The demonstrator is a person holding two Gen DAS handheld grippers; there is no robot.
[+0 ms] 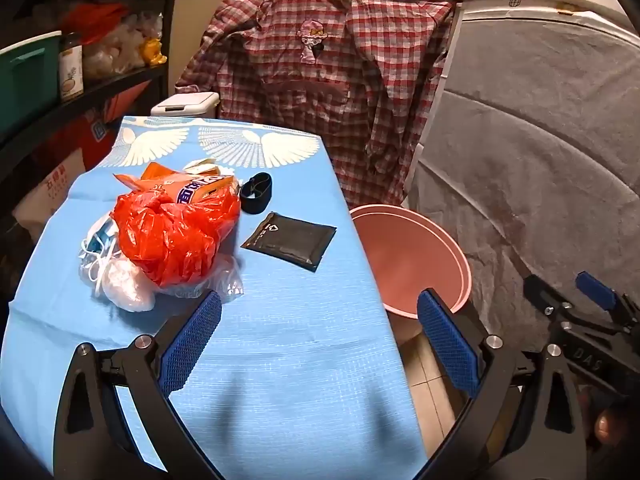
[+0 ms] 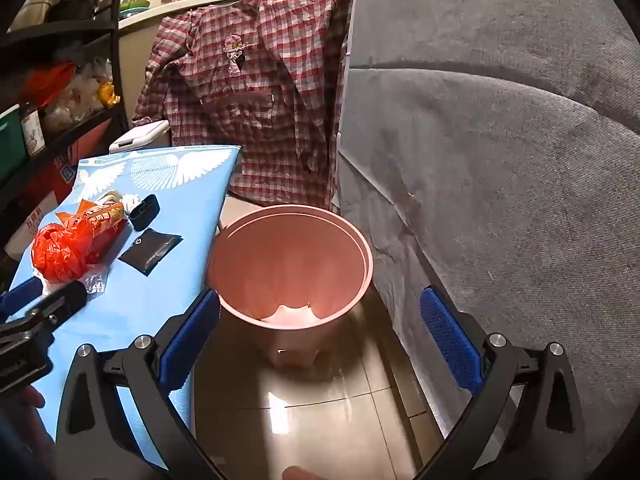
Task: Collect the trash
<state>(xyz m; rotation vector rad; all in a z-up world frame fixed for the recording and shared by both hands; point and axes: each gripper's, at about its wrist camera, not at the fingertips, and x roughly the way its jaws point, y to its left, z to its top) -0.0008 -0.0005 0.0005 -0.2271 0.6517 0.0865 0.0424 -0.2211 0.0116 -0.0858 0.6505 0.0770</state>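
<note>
While the blue desk carried the trash, a pink bin stood on the floor just beside its edge. On the desk, a red bag lay near a black pouch. Both the left tool and right tool gaped wide, holding nothing.

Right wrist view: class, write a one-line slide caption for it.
Open right gripper hovers over the pink bin beside the blue table of trash.
</note>
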